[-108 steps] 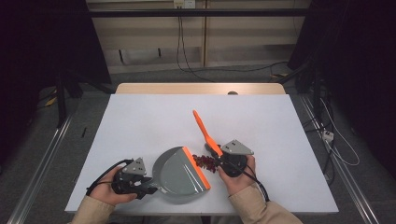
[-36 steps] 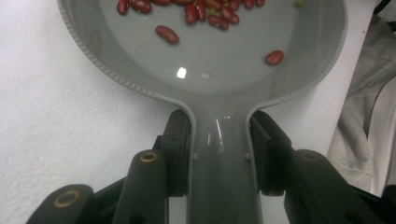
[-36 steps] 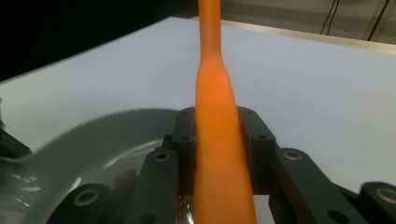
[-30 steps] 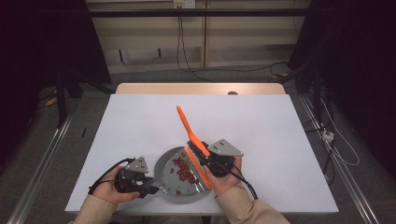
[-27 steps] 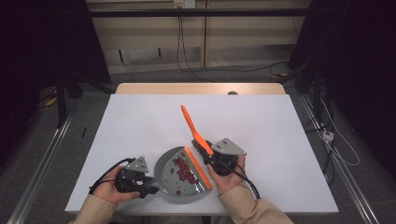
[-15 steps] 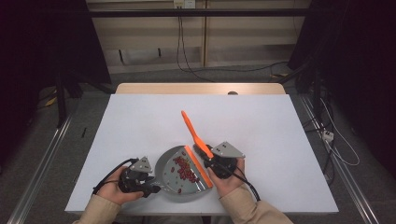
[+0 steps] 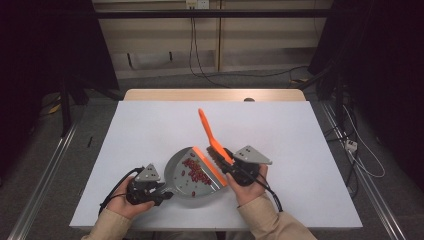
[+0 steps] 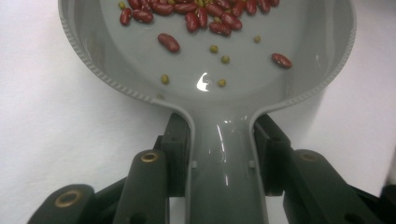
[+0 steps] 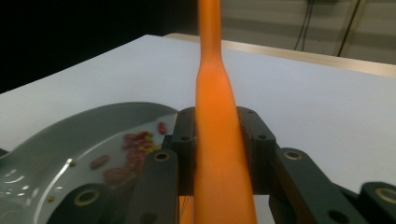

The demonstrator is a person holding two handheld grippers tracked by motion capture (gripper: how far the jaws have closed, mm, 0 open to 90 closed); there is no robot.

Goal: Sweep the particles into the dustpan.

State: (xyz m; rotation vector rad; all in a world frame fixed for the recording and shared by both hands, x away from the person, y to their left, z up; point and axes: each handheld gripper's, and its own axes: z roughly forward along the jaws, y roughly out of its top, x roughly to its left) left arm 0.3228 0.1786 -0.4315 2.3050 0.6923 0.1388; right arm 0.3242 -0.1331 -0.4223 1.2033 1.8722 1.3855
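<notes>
Beans (image 7: 194,169) lie in the grey dustpan (image 7: 192,172), gathered mostly near its orange lip, with a few small yellowish peas (image 8: 219,56) scattered deeper toward the handle. The left gripper (image 8: 219,156) has its jaws clamped on the pan's handle, coming in from about 8 o'clock of the pan; that grip probably keeps the pan flat on the table (image 7: 300,135) so nothing rolls out. The right gripper (image 9: 219,149) is closed on the neck of the orange brush (image 7: 210,135), whose handle points off toward 11 o'clock while the bristles (image 7: 216,152) sit at the lip, at the pan's 2 o'clock. Held so, the brush seems to bar the open edge and can push stragglers inward. Beans are thus just beside the bristles, at their 8 o'clock, inside the pan. I see no loose beans on the table, so sweeping looks nearly finished
</notes>
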